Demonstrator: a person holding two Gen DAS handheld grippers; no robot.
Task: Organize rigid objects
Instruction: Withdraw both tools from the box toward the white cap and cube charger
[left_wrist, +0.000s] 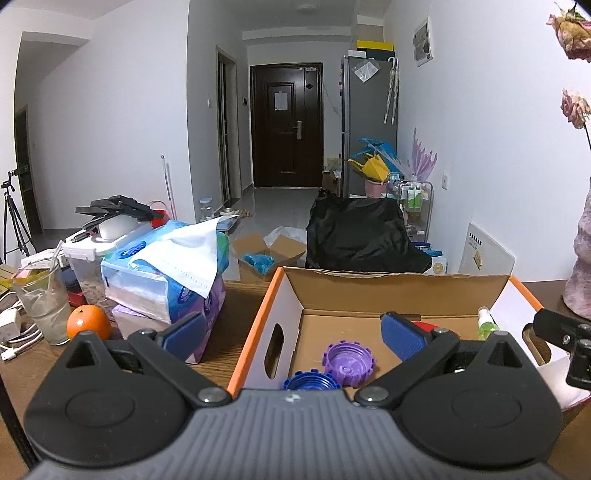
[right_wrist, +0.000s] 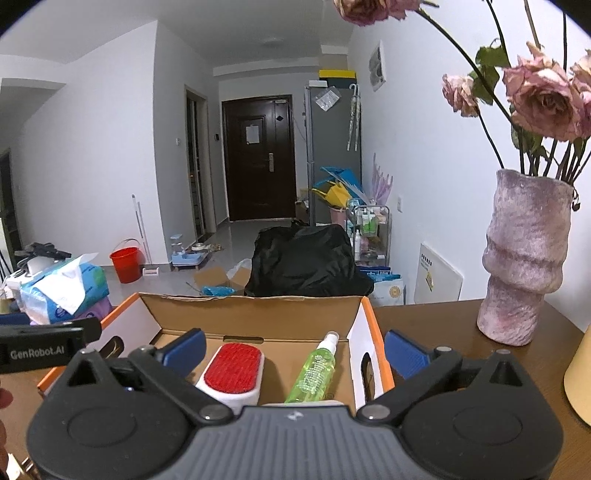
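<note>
Wooden table (right_wrist: 424, 321) with cardboard box (right_wrist: 258, 314), white-walled room beyond, both claws spread wide, empty.

The cardboard box (right_wrist: 255, 317) stands open-topped, so entry from above is free. Inside, bare floor lies between the lint brush (right_wrist: 233, 371) and the green spray bottle (right_wrist: 314, 369). A vase (right_wrist: 524, 258) crowds the right side; tissue packs (left_wrist: 166, 273) block the left.

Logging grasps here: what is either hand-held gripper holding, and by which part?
Nothing. The left hand-held gripper and right hand-held gripper both stand open and empty above the cardboard box.
</note>
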